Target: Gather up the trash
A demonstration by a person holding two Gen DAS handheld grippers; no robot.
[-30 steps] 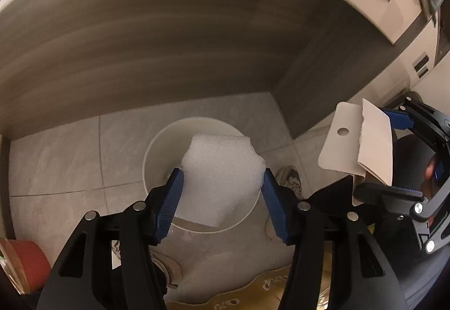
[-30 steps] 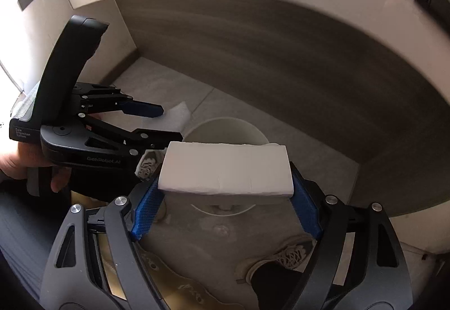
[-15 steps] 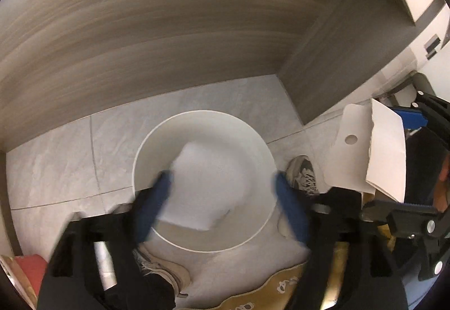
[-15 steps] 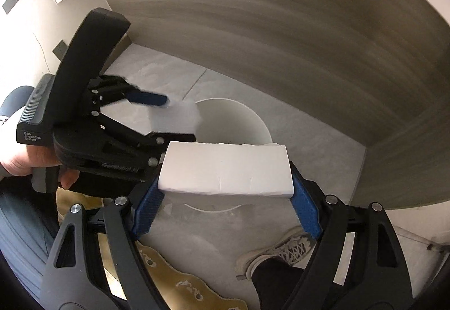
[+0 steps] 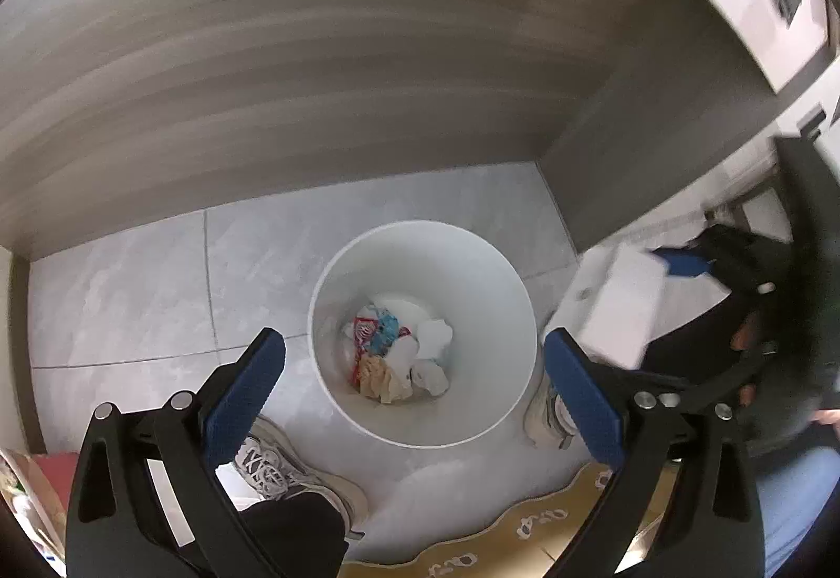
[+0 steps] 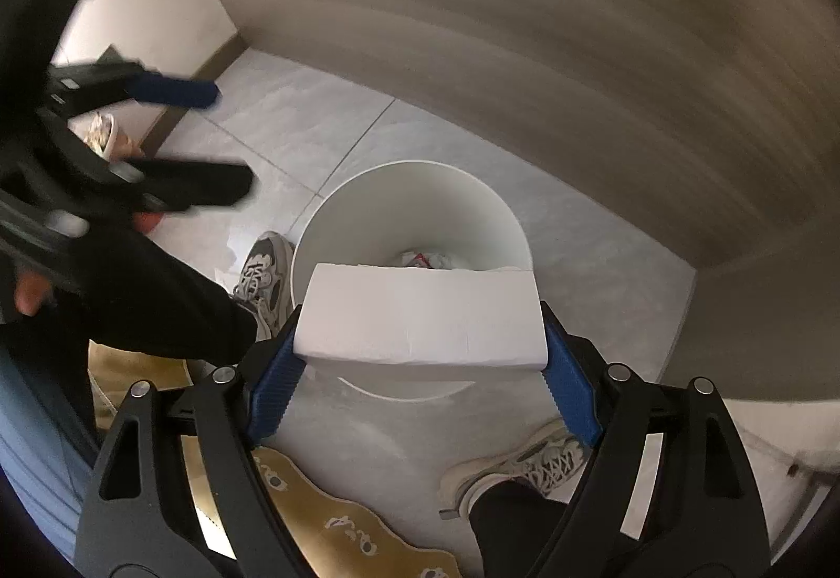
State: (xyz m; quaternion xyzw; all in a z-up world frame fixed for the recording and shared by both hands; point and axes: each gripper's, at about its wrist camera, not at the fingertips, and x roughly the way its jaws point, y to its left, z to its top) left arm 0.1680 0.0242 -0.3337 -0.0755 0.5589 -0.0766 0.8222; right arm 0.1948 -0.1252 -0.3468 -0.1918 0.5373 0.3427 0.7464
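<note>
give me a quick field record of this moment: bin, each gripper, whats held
bin: round white plastic waste bin on grey tiled floor, holds crumpled wrappers and tissue
left gripper: open, empty, above the bin
right gripper: shut on white rectangular foam block, over the bin's near rim
also in view: grey sneakers, tan patterned mat

Grey tiled floor (image 5: 131,294) under a dark wood-grain wall

A round white bin (image 5: 420,426) stands on the tiles near the floor's corner, holding crumpled wrappers and paper scraps (image 5: 399,347). Two pale sneakers (image 6: 265,273) rest on the floor either side of the bin. A tan mat (image 6: 336,510) with a wavy edge lies along the floor's near edge.
</note>
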